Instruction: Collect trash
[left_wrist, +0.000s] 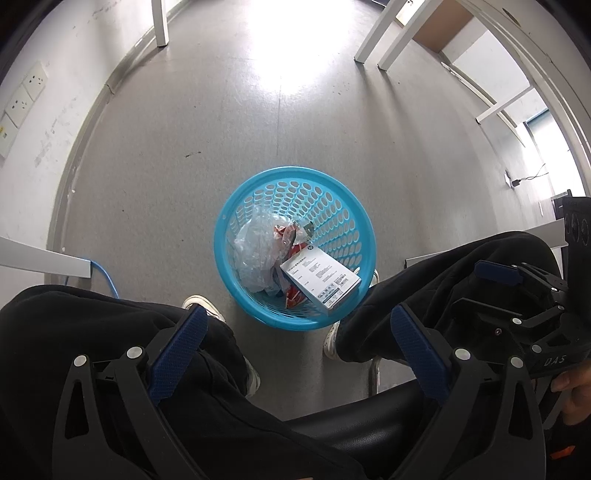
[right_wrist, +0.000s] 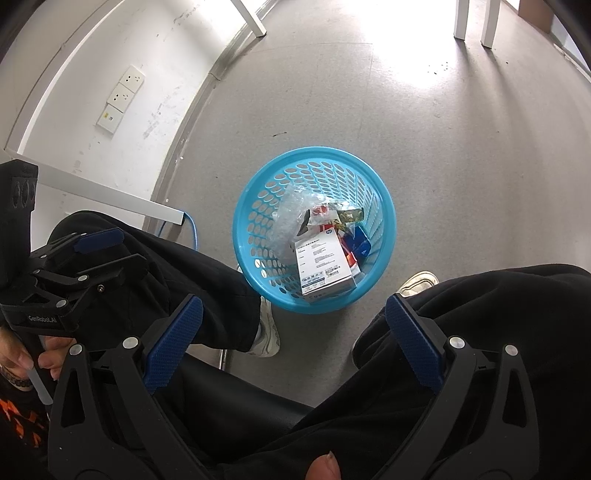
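Fingers of our left gripper (left_wrist: 299, 347) and right gripper (right_wrist: 293, 343): spread wide, empty. Blue basket (right_wrist: 388, 206) between our feet holds white box (right_wrist: 321, 266), plastic wrap (left_wrist: 255, 251), wrappers. Collection apparently complete; no loose trash visible.

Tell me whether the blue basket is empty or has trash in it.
Has trash: the basket holds a white box, crumpled clear plastic and wrappers.

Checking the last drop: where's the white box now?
Inside the blue basket, leaning on its near wall beside the clear plastic bag: white box between the person's feet.
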